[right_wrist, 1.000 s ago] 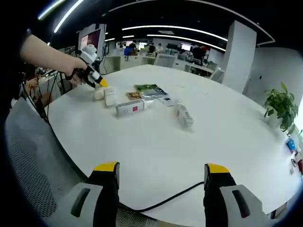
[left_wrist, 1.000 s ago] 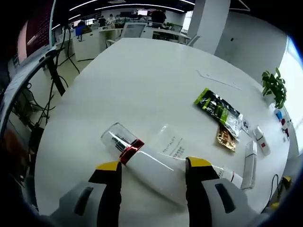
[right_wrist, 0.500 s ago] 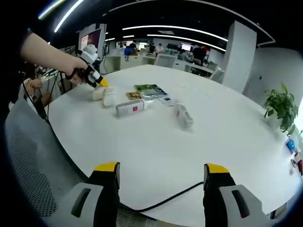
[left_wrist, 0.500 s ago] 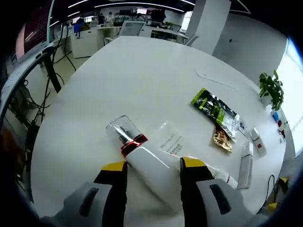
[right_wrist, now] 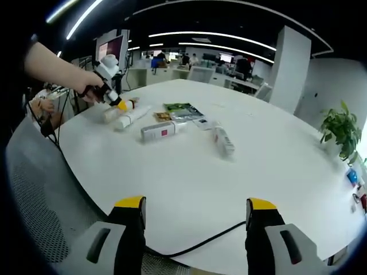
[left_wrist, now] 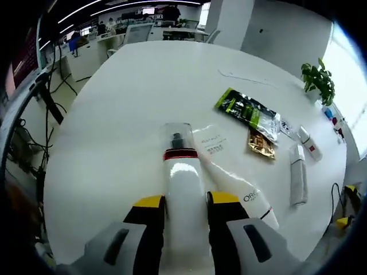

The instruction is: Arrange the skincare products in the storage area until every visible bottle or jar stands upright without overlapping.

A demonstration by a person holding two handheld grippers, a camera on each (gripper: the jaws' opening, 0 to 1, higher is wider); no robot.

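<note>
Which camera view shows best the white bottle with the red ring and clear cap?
The left gripper view: the white bottle lies close between that gripper's jaws, cap and ring plain. The right gripper view shows it small and far at the left gripper.

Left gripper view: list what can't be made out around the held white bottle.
- Base of the white bottle: hidden between the left gripper jaws.
- Label on the white tube: cut short by the right-hand jaw.
- Print on the green packet: too small.

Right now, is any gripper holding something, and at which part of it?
The left gripper is shut on the white bottle, gripping its body below the red band. The right gripper is open and holds nothing.
</note>
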